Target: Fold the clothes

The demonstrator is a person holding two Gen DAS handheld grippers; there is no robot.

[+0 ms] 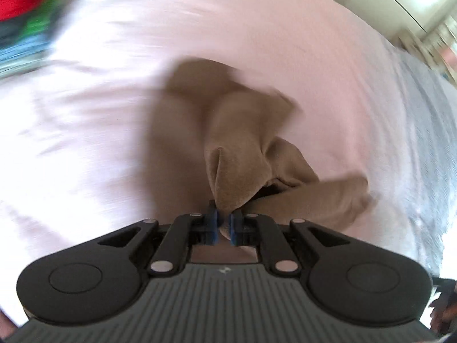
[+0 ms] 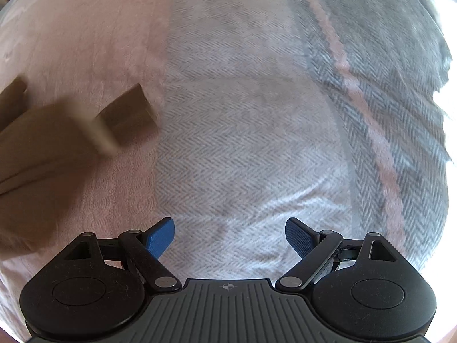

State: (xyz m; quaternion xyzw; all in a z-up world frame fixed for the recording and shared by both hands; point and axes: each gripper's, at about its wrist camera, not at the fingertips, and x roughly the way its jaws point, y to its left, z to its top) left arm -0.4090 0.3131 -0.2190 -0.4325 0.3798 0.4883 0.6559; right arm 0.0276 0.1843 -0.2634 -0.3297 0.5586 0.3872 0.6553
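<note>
A brown garment (image 1: 237,148) hangs crumpled over a pale pink bed sheet (image 1: 100,120). My left gripper (image 1: 224,224) is shut on a fold of the brown garment and holds it up; the view is blurred by motion. In the right wrist view the same brown garment (image 2: 51,143) lies at the left, with a sleeve end (image 2: 128,114) blurred. My right gripper (image 2: 230,237) is open and empty, above the bed to the right of the garment and apart from it.
A grey and white herringbone blanket (image 2: 257,128) with a pink stripe (image 2: 368,125) covers the right part of the bed. A pile of coloured clothes (image 1: 22,14) sits at the far left. Pale wall and furniture (image 1: 414,5) show at the far right.
</note>
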